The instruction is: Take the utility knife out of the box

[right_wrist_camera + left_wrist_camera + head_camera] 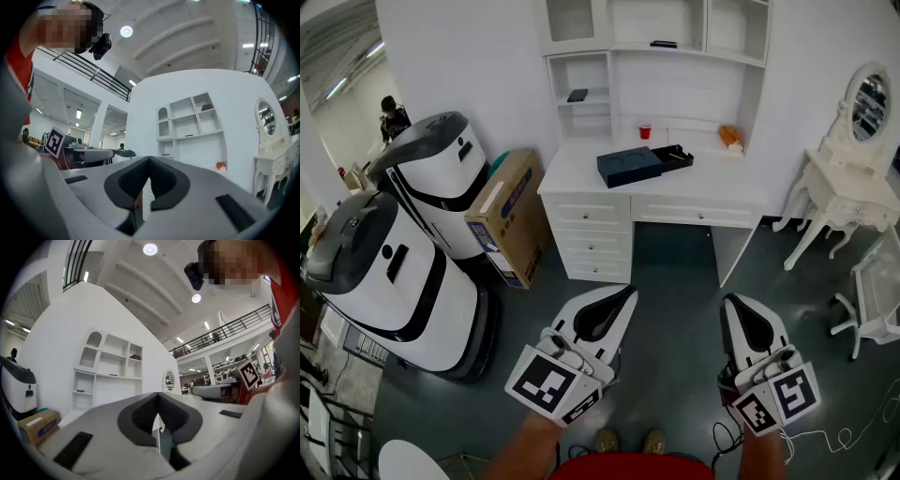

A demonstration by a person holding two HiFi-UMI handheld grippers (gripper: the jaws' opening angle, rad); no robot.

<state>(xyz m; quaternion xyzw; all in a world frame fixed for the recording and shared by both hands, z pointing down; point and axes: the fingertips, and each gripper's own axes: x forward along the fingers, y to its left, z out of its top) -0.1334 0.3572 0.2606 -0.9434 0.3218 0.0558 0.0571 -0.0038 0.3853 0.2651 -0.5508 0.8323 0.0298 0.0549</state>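
A dark blue box (630, 166) lies on the white desk (694, 195) across the room, its black inner tray (676, 156) slid out to the right. The utility knife is too small to make out from here. Both grippers are held low in front of me, far short of the desk. My left gripper (624, 292) points toward the desk's drawers, jaws together and empty. My right gripper (728, 300) points the same way, also shut on nothing. In the left gripper view the gripper (158, 397) faces the shelf unit (110, 376); in the right gripper view the gripper (150, 160) faces it too.
A red cup (644, 132) and an orange object (730, 137) stand at the desk's back. A cardboard box (508, 217) and two white-and-grey machines (394, 281) crowd the left. A white dressing table (848, 187) and chair (874, 305) stand at the right. Grey floor lies between me and the desk.
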